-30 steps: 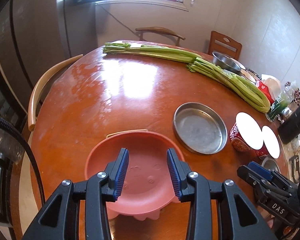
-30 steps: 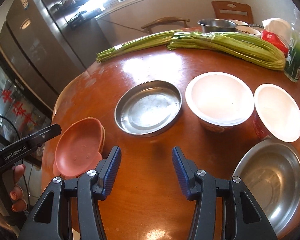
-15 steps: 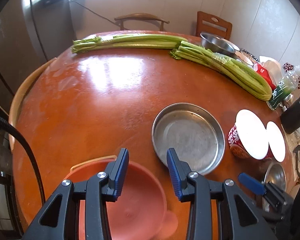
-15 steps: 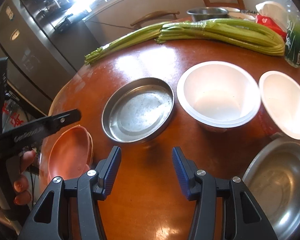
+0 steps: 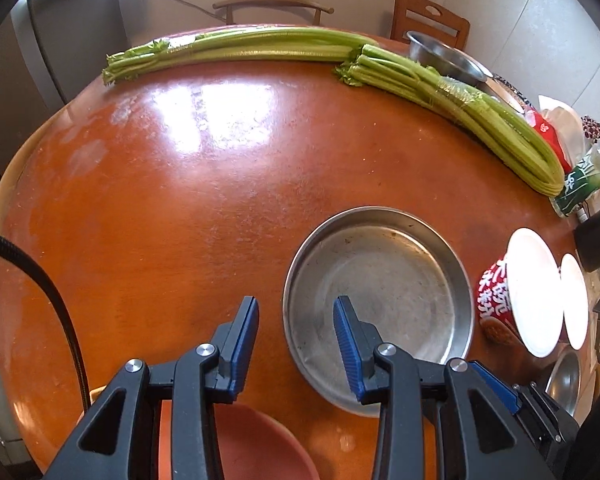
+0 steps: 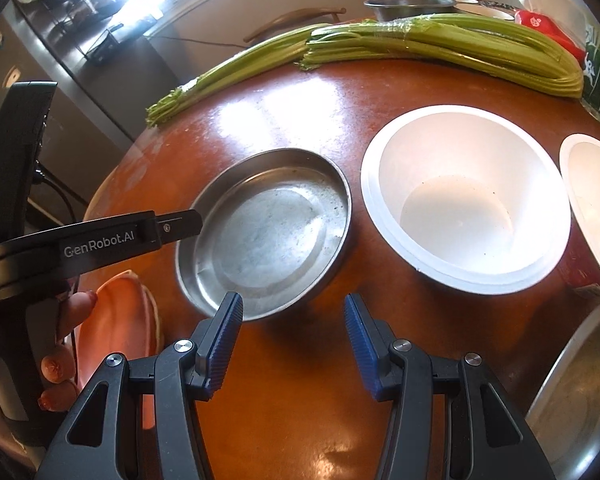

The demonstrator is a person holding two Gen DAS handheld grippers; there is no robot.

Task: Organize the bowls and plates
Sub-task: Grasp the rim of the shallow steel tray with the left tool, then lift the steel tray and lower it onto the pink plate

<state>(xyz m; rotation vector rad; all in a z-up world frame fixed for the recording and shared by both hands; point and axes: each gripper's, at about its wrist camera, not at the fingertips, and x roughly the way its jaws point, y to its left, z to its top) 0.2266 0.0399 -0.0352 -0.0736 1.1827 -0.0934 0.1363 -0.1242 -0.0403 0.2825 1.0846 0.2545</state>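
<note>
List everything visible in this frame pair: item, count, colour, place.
Flat metal pan: one, silver, table centre.
Paper bowls: two, white inside, red outside, right of the pan.
Steel bowl: one, silver, near right table edge.
Pink dish: one, near left table edge.
Celery: two bundles, green, far side.
Far steel bowl: one, silver, behind the celery.
Table: one, round, reddish-brown.
Chairs: two, wooden, beyond the table.
Left gripper: black, blue pads, open, empty.
Right gripper: same, open, empty.
</note>
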